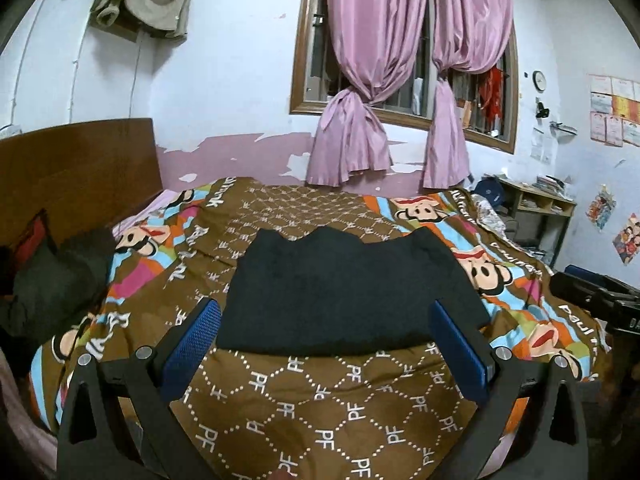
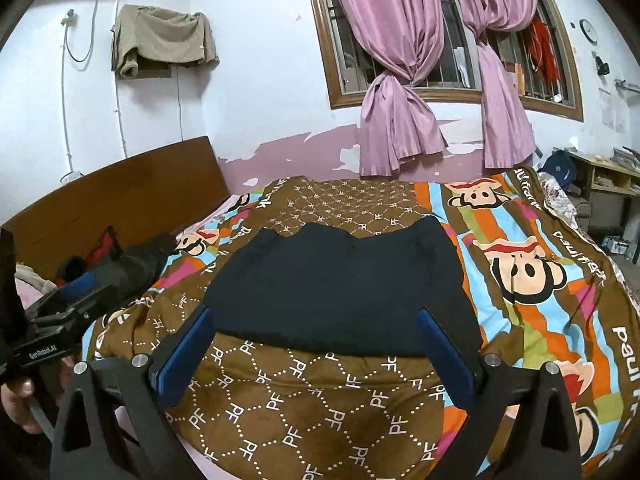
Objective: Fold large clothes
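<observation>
Left wrist view first, sweeping from the left: a dark heap of clothes (image 1: pixel 52 280) slumps against the wooden headboard (image 1: pixel 76 168), then the brown cartoon-print blanket (image 1: pixel 320 408) spreads across the bed, and right in the middle of it lies the black garment (image 1: pixel 352 292), folded into a flat rectangle with its far edge wavy. The left gripper (image 1: pixel 326 340) hangs above the blanket's near side, jaws spread wide, nothing between the blue pads, the garment's near edge showing across the gap between them. Pink curtains (image 1: pixel 384 80) are knotted at the window behind, and at the far right edge the black body of the right gripper (image 1: pixel 600 300) pokes in. Over to the right wrist view, again from the left: a hand (image 2: pixel 18 404) grips the handle of the left tool, the same clothes heap (image 2: pixel 120 264) sits by the headboard (image 2: pixel 120 196), a beige cloth (image 2: pixel 164 40) is draped high on the white wall, and the black garment (image 2: pixel 340 288) rests flat mid-bed on the blanket (image 2: pixel 312 412). The right gripper (image 2: pixel 316 340) is also splayed wide and empty, poised over the blanket just short of the garment's near edge, with the monkey faces of the print running off to the right
</observation>
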The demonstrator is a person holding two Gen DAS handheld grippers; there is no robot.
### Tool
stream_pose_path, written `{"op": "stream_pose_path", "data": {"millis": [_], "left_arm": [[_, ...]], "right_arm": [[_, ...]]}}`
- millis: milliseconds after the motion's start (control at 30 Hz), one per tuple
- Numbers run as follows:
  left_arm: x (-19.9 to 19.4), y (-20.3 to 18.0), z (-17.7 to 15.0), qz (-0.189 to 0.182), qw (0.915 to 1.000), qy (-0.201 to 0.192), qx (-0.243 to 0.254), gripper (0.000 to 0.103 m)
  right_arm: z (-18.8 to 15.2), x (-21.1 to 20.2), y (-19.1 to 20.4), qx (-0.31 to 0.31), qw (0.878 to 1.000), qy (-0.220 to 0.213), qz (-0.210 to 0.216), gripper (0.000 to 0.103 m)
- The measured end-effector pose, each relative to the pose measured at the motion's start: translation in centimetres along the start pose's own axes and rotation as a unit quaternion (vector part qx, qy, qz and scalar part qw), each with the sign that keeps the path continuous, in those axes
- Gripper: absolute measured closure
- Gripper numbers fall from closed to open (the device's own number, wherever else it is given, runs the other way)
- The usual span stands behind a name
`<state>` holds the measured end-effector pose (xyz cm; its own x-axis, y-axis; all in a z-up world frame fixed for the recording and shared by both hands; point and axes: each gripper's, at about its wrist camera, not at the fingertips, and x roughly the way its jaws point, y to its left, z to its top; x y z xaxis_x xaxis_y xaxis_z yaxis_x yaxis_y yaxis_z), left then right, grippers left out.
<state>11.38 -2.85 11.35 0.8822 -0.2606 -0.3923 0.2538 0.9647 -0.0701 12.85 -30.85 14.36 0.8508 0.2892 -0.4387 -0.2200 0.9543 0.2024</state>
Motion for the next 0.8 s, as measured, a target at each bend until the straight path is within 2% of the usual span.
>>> {"op": "stream_pose_path", "data": {"millis": [233,367,667,800], "left_arm": [[-0.2,0.9,-2.3,0.006,0.9999,-0.007,-0.012,0.002],[-0.1,1.1,-4.1,0.012,0.9998,-0.012,-0.007,0.002],[0.9,1.1,-8.2,0.008,0.9994,0.020,-0.026,0.002],[1.5,0.3,-8.8,0.025,0.9994,0.024,0.002,0.002]], "right_arm": [[-2.4,-0.4,1.7,-0.039,0.999,-0.022,-0.014,0.001],[-5.0,-0.1,2.1,-0.030,0.999,-0.032,-0.016,0.000],[-8.9,1.9,1.9,-0.023,0.999,-0.020,-0.015,0.000],[-9.8,2.4,1.7,-0.028,0.999,-0.011,-0.011,0.000]]}}
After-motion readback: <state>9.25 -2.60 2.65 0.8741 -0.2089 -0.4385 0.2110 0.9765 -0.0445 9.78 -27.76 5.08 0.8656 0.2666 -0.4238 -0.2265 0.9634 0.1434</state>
